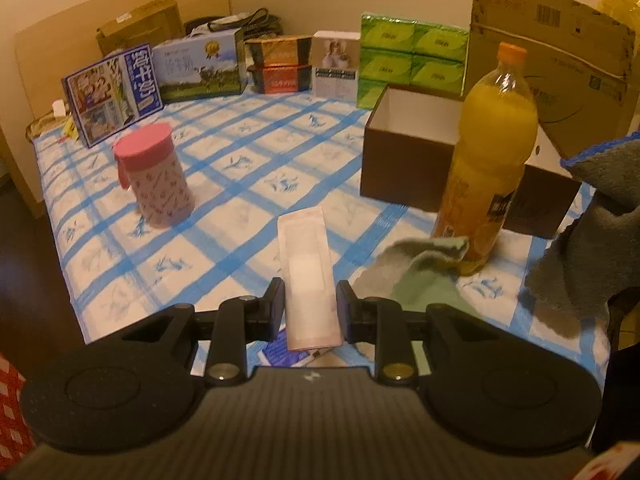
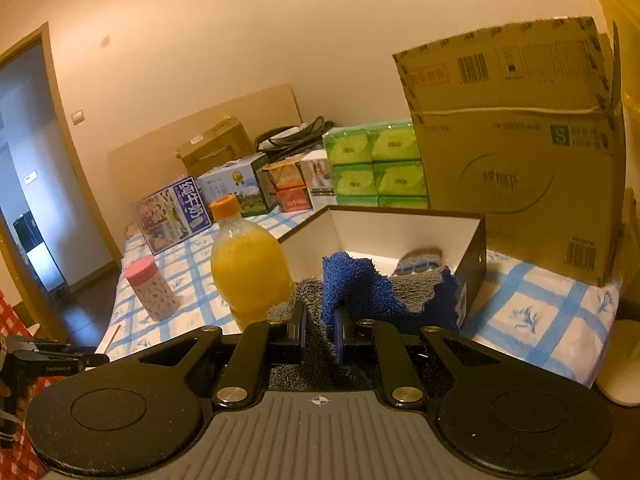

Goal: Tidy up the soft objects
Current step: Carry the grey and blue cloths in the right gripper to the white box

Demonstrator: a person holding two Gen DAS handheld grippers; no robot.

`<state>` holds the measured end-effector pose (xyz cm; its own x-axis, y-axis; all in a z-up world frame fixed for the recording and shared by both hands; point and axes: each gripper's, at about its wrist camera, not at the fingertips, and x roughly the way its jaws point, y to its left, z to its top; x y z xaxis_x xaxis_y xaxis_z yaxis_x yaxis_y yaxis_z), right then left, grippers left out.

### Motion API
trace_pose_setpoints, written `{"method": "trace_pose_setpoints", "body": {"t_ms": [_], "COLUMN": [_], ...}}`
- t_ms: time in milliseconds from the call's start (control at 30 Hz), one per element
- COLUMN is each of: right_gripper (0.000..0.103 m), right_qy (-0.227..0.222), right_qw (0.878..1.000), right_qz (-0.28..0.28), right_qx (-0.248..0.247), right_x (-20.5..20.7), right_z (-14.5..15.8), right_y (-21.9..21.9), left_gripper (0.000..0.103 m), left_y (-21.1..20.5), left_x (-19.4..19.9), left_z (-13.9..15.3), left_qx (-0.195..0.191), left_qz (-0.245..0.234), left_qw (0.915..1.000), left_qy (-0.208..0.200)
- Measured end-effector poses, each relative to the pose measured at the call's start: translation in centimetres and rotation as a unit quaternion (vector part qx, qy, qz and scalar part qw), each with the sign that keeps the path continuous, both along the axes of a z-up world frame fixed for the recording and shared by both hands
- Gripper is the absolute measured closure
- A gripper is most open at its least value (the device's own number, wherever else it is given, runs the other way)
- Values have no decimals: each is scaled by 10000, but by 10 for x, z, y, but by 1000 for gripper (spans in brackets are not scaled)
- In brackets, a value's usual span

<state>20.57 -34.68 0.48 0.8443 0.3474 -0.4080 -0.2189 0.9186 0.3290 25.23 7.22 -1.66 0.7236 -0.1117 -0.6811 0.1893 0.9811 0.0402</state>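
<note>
My left gripper (image 1: 311, 304) is shut on a flat white-and-pink soft packet (image 1: 308, 272) and holds it above the checked tablecloth. A green cloth (image 1: 420, 264) lies crumpled on the table by the juice bottle. My right gripper (image 2: 320, 326) is shut on a grey-and-blue towel (image 2: 372, 288), held just in front of the open dark box (image 2: 476, 240). The towel also hangs in the left wrist view (image 1: 592, 232) at the right edge. A small striped soft item (image 2: 420, 260) lies inside the box.
An orange juice bottle (image 1: 488, 168) stands beside the box (image 1: 404, 152). A pink-lidded cup (image 1: 154, 176) stands at the left. Milk cartons (image 1: 116, 92), green tissue packs (image 1: 412, 60) and a large cardboard box (image 1: 560, 60) line the back. The table edge runs along the left.
</note>
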Motion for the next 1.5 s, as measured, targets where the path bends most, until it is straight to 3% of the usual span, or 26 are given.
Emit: {"method": "trace_pose_setpoints", "body": {"t_ms": [600, 833, 1133, 1300, 1500], "right_gripper": [90, 90, 90, 90, 90], "right_qy": [-203, -559, -1073, -979, -349], "right_qw": [9997, 9983, 9935, 9942, 9984], "right_qz": [94, 77, -228, -334, -373], "right_qx": [26, -108, -315, -279, -237], "right_x": [13, 41, 104, 144, 203], "right_z": [33, 68, 106, 92, 39], "right_y": [-11, -20, -31, -34, -29], "left_gripper": [78, 78, 78, 78, 78], "left_y": [-25, -48, -95, -117, -144], "left_x": [26, 70, 154, 207, 260], "left_z": [40, 70, 93, 85, 59], "left_qx": [-38, -64, -275, -336, -305], "left_qz": [-488, -985, -1546, -1642, -1758], "left_qw": [9981, 9933, 9852, 9843, 9837], "left_qy": [-368, -609, -694, -545, -224]}}
